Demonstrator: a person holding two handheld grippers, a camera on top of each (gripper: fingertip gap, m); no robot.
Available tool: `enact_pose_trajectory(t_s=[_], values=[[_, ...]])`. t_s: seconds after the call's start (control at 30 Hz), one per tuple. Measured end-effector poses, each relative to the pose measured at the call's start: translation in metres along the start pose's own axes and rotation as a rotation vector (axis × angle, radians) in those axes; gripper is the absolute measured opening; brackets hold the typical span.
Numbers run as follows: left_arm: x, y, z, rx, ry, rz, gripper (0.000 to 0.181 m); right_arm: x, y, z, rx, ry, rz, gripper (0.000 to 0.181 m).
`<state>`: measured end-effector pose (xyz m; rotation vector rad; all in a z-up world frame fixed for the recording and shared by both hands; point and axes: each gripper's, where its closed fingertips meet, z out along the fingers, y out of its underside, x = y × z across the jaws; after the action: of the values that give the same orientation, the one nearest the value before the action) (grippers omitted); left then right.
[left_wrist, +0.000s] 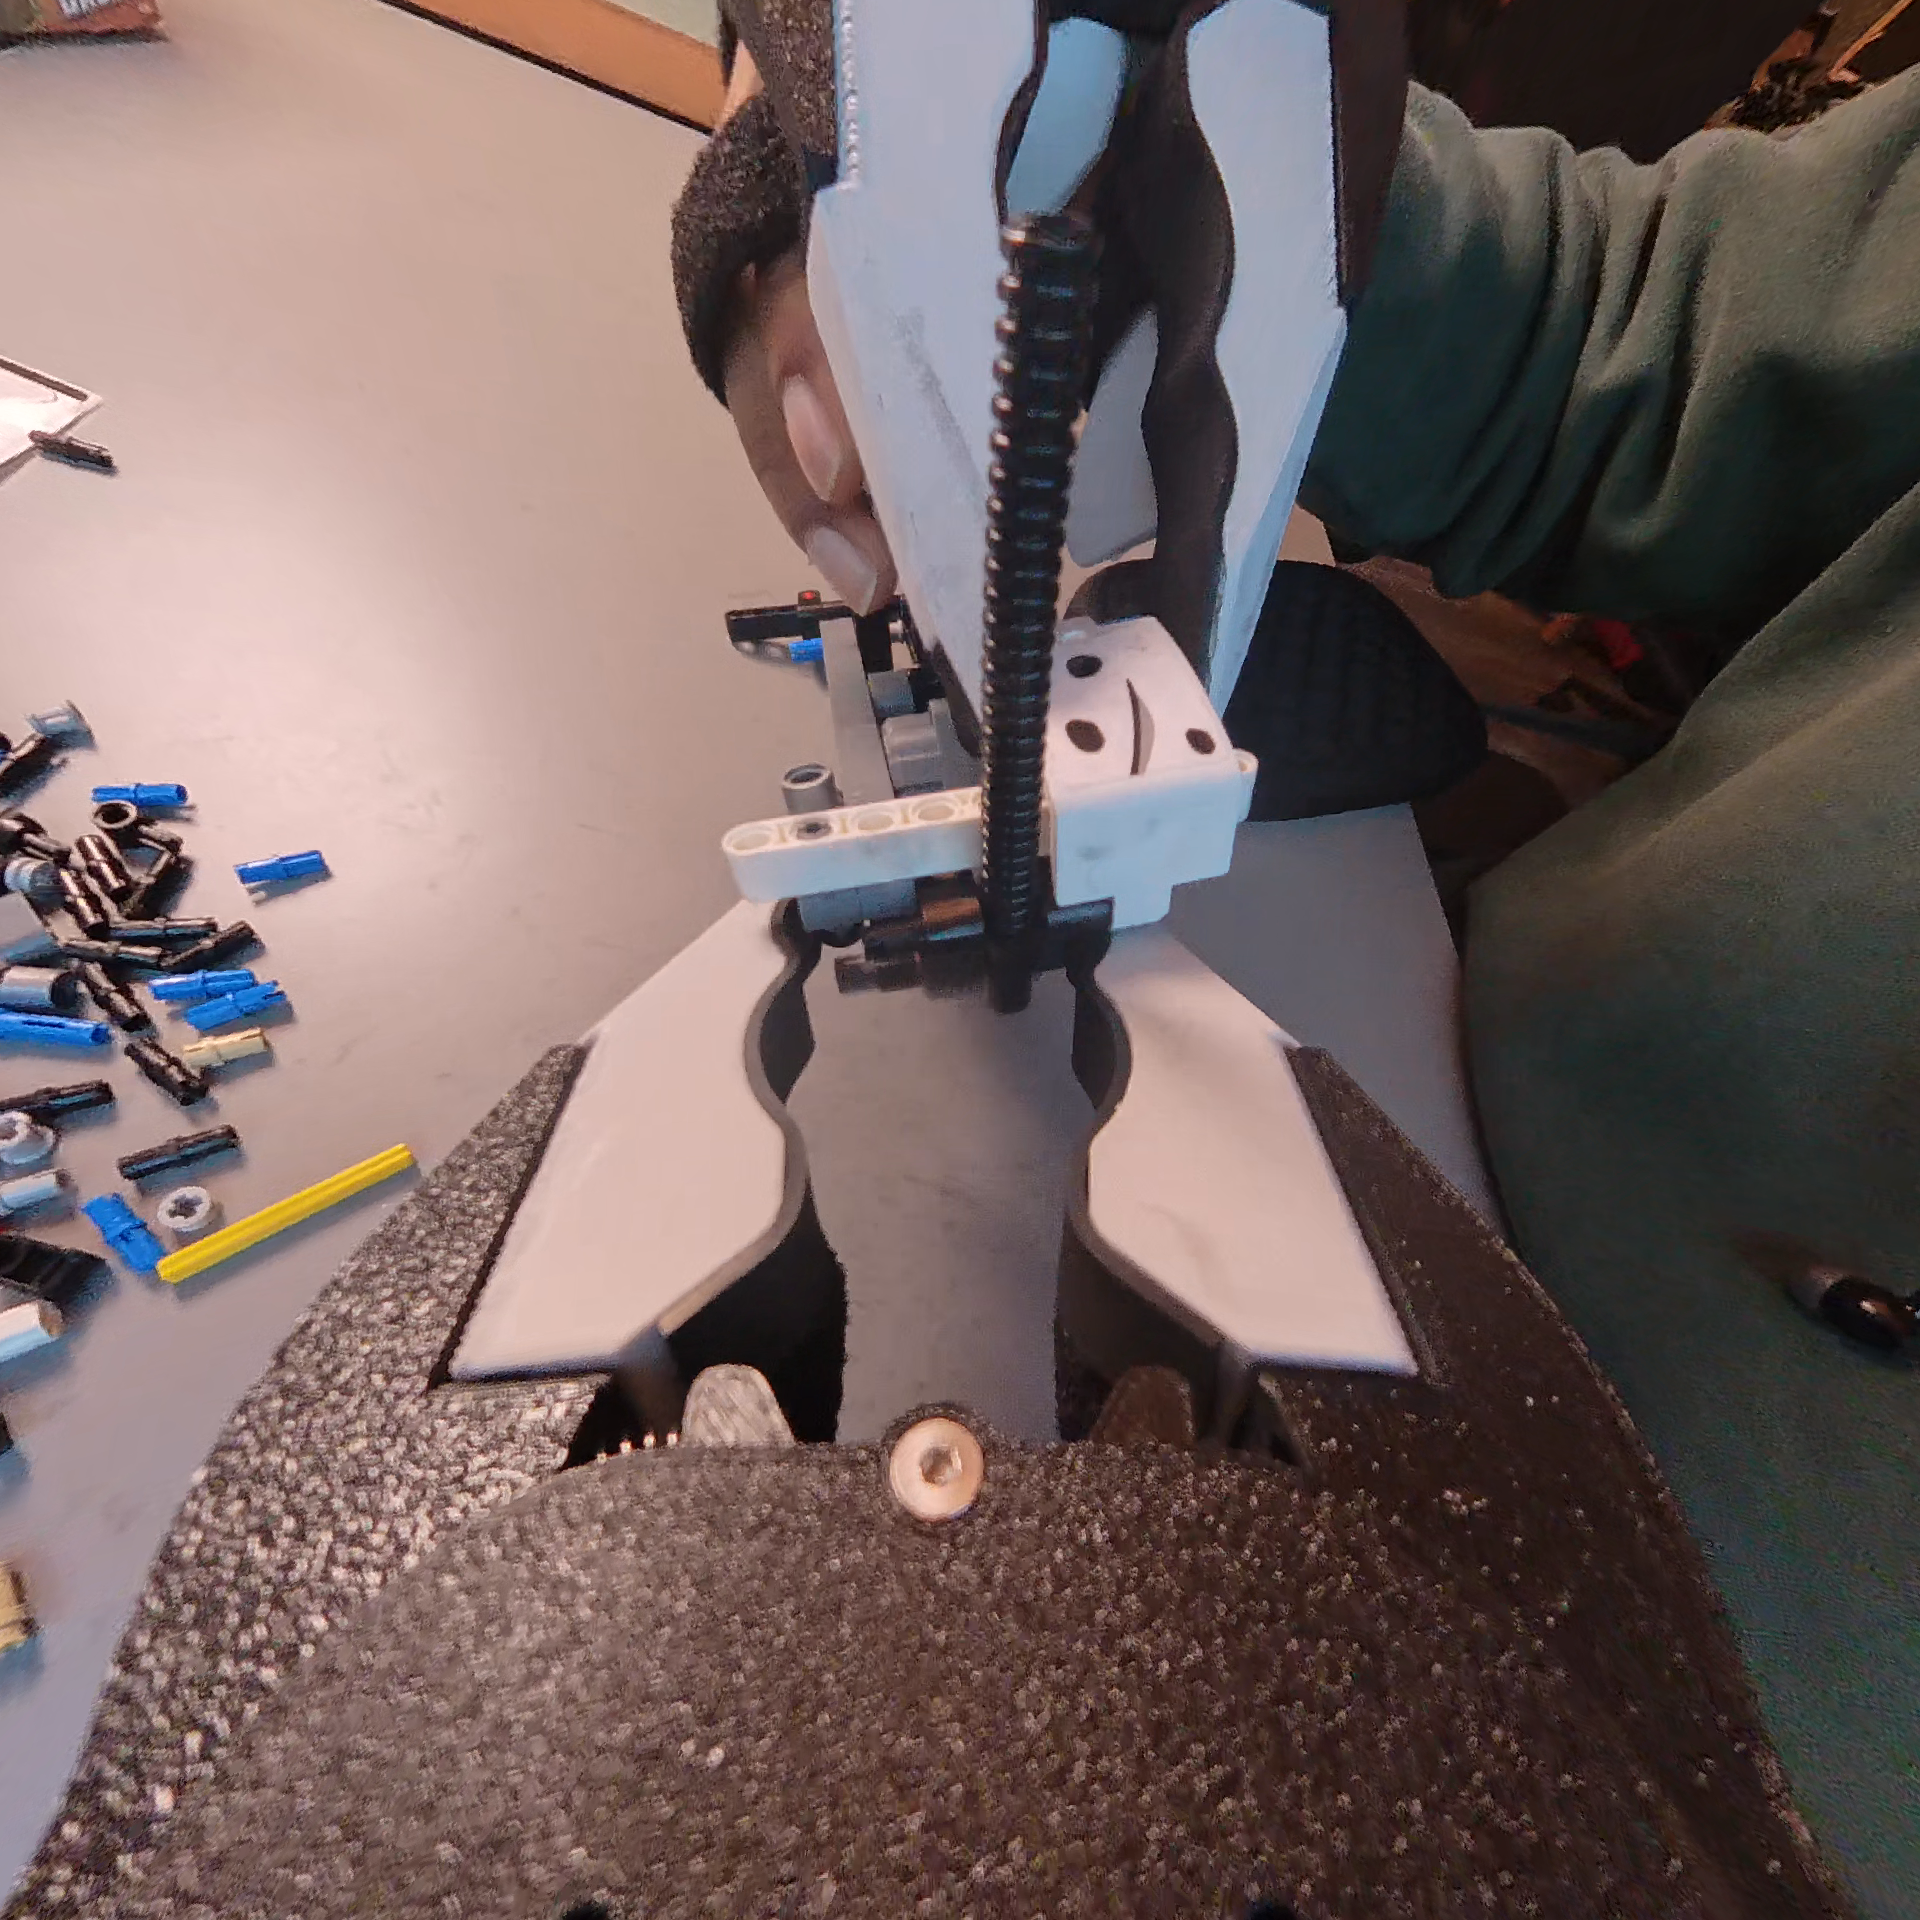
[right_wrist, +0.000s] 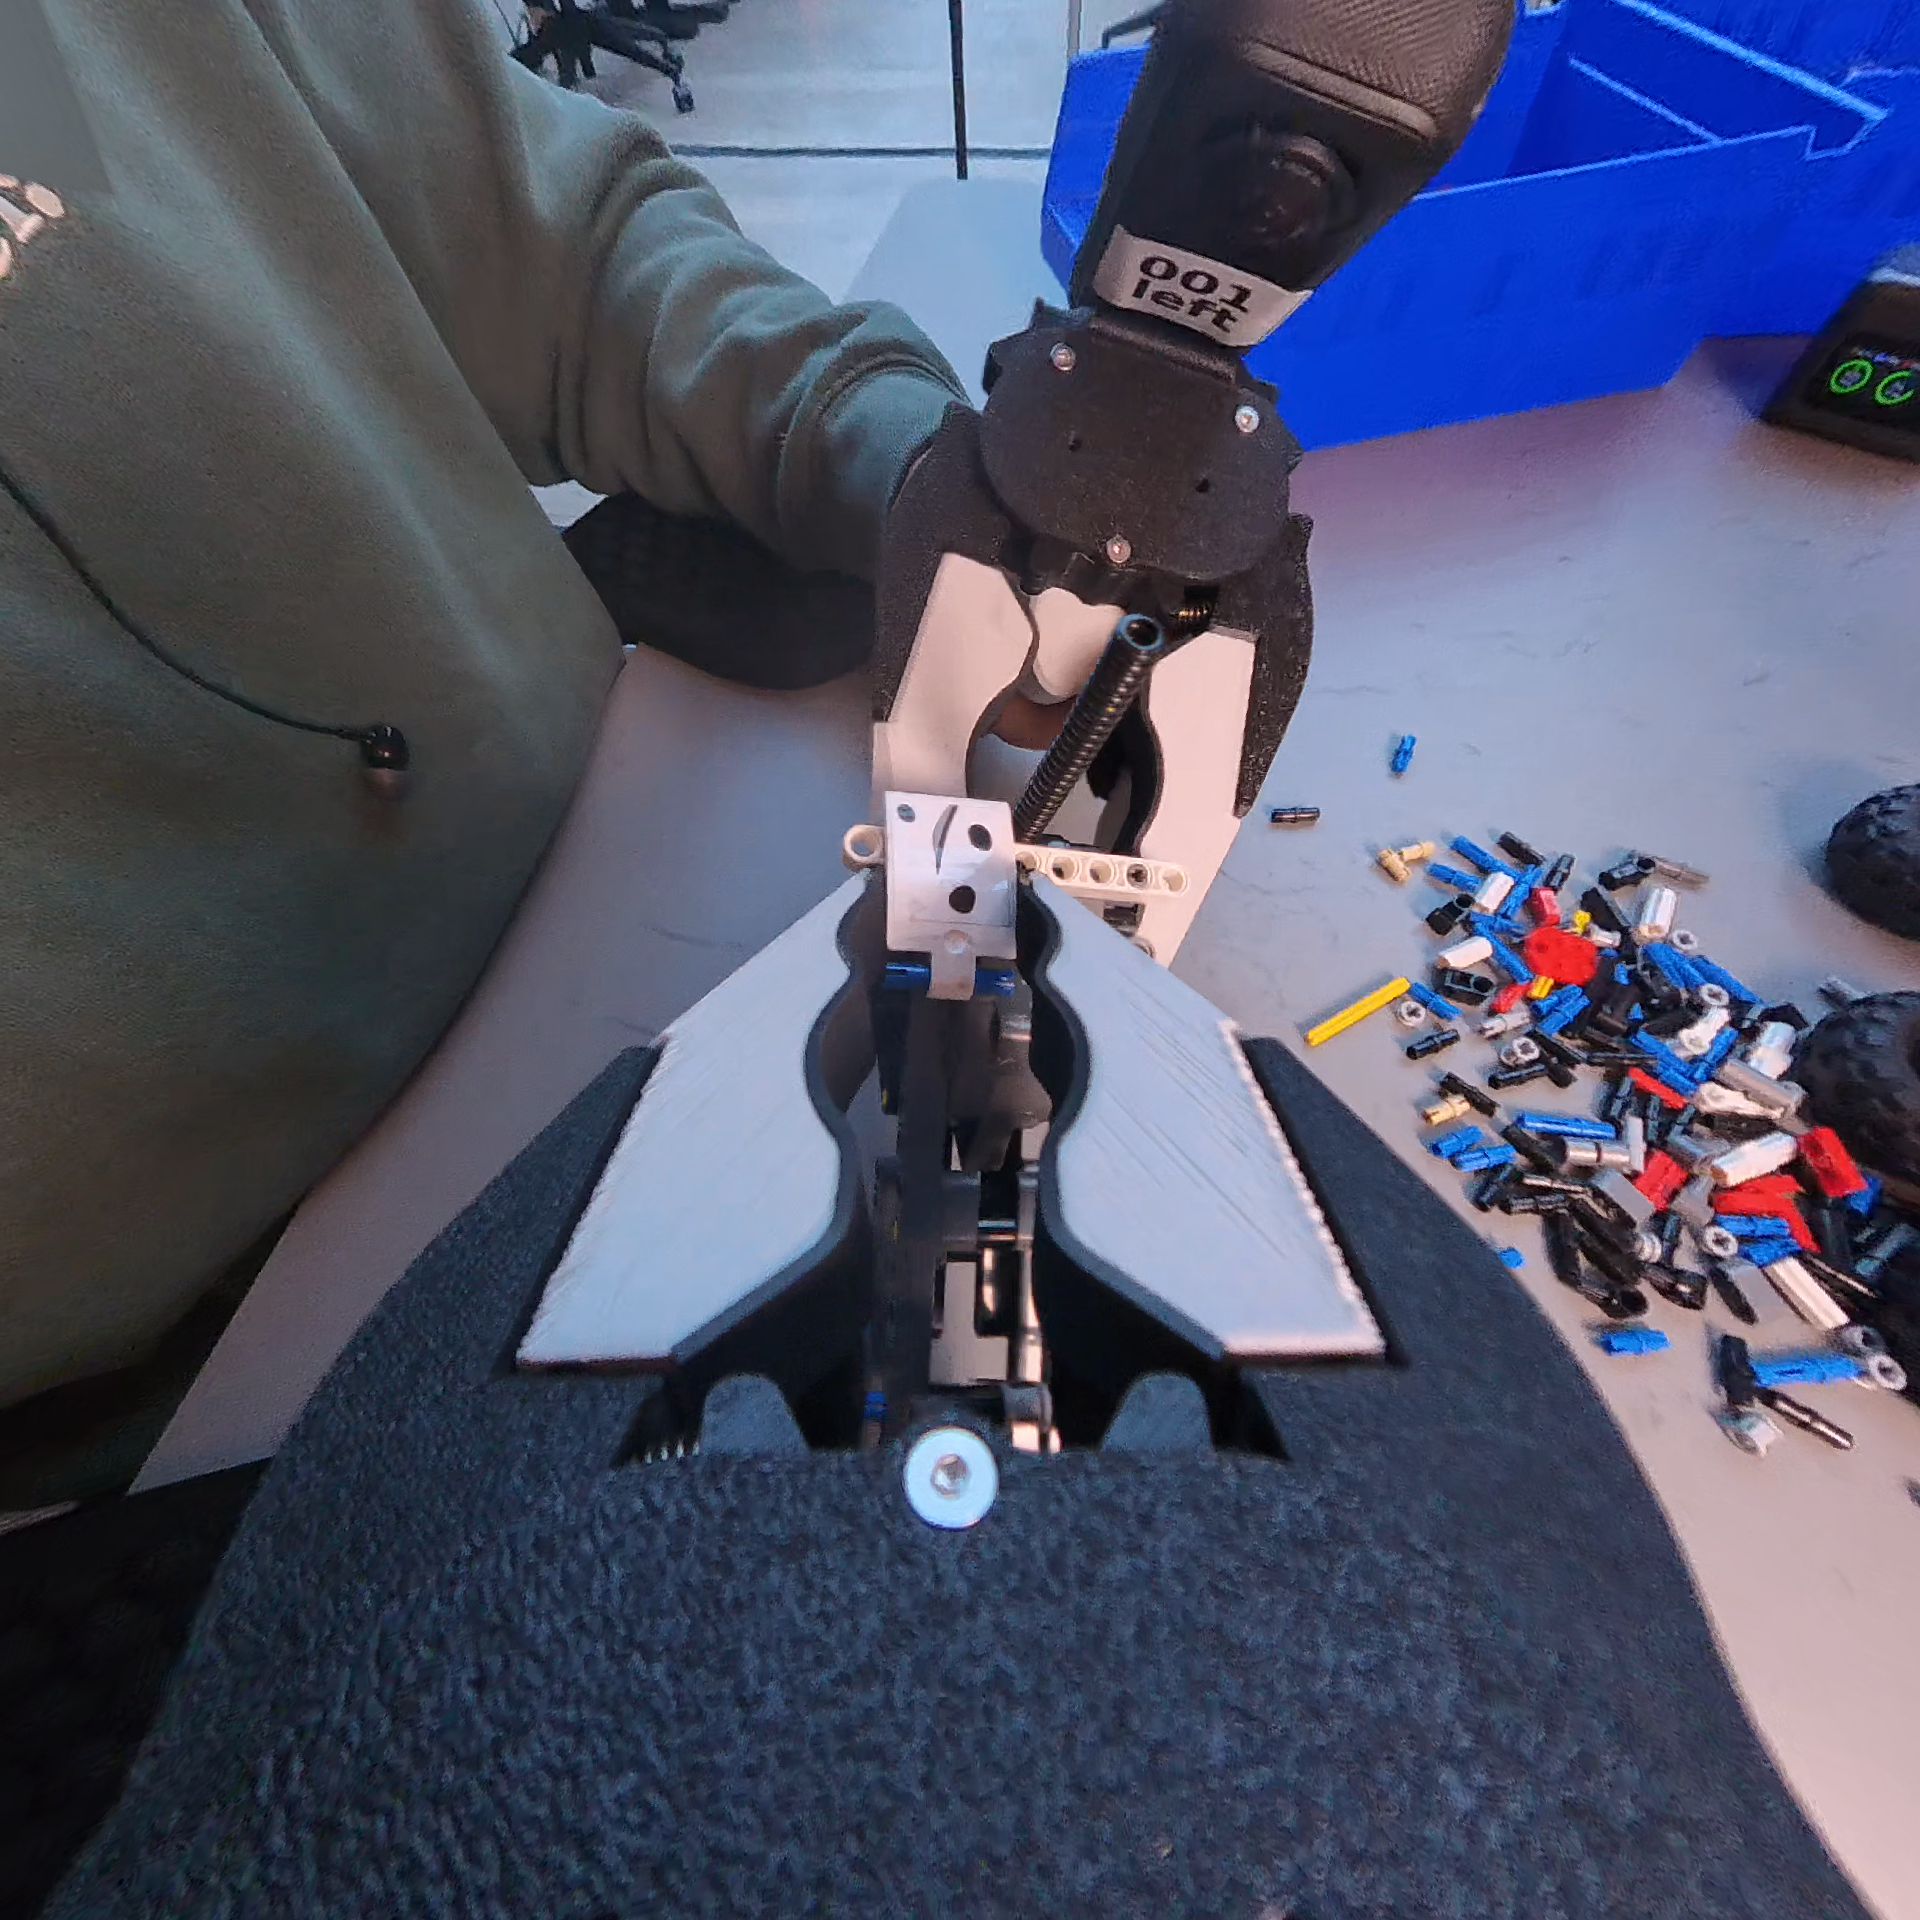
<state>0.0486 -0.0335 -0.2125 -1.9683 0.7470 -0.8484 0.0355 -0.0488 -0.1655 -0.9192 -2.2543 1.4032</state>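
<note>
A small brick-built model with a white block (left_wrist: 1132, 800) and a white holed beam (left_wrist: 852, 831) is held between both grippers above the grey table (left_wrist: 416, 416). A black ribbed hose (left_wrist: 1023, 582) rises from its near end. My left gripper (left_wrist: 940, 935) is shut on the model's dark lower end, with the hose foot between its tips. My right gripper (right_wrist: 945, 904) is shut on the white block (right_wrist: 951, 873), and the model's dark frame runs back between its fingers. In the right wrist view the left gripper (right_wrist: 1060, 831) comes down from above, with the hose (right_wrist: 1081, 727) slanting up between its fingers.
A pile of loose blue, black, red and white pins (right_wrist: 1662, 1091) and a yellow axle (right_wrist: 1356, 1010) lie to the right, beside black tyres (right_wrist: 1881, 862). A blue bin (right_wrist: 1558, 229) and a black device (right_wrist: 1870, 374) stand behind. A person's green sleeve (right_wrist: 623, 364) reaches over the table edge. About 5 cm separates my left fingertips from my right. From the left gripper's tips to the yellow axle (right_wrist: 1356, 1010) is close to 12 cm. It is also in sight in the left wrist view (left_wrist: 300, 1202).
</note>
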Motion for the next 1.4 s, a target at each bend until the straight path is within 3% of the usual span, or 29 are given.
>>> enact_pose_trajectory(t_s=[0.17, 0.23, 0.27, 0.3, 0.57, 0.7, 0.93, 1.07, 1.2, 1.33, 1.4], values=[[-0.003, 0.005, 0.002, -0.035, -0.026, 0.067, 0.046, -0.004, -0.001, 0.003, 0.056, -0.05, -0.019, 0.023], [-0.015, 0.014, 0.0, -0.068, -0.068, 0.047, 0.045, -0.03, -0.016, 0.002, 0.145, -0.206, -0.001, 0.022], [-0.025, 0.018, -0.004, -0.064, -0.09, 0.029, 0.045, -0.035, -0.017, 0.004, 0.131, -0.203, -0.022, 0.022], [-0.024, 0.018, -0.01, -0.047, -0.069, 0.004, 0.044, -0.028, -0.006, 0.009, 0.048, -0.112, -0.092, 0.023], [-0.028, 0.017, -0.004, -0.084, -0.12, 0.068, 0.047, -0.023, -0.015, -0.015, 0.169, -0.026, -0.009, 0.023], [-0.039, 0.03, 0.0, -0.142, -0.171, 0.071, 0.049, -0.016, -0.008, -0.016, 0.189, 0.041, 0.007, 0.023], [-0.032, 0.026, -0.033, -0.102, -0.116, 0.061, 0.066, -0.004, -0.001, -0.012, 0.175, 0.175, -0.027, 0.023], [-0.021, -0.002, -0.061, 0.077, -0.053, -0.005, 0.052, 0.011, -0.013, -0.015, 0.151, 0.379, -0.206, 0.024], [0.01, -0.042, -0.071, 0.313, 0.181, -0.161, 0.045, 0.009, -0.043, -0.017, 0.164, 0.553, -0.461, 0.023], [0.027, -0.069, -0.078, 0.466, 0.383, -0.307, 0.042, 0.004, -0.051, -0.009, 0.102, 0.59, -0.584, 0.024], [0.032, -0.069, -0.075, 0.454, 0.427, -0.34, 0.025, 0.003, -0.05, -0.003, 0.073, 0.581, -0.611, 0.024]])
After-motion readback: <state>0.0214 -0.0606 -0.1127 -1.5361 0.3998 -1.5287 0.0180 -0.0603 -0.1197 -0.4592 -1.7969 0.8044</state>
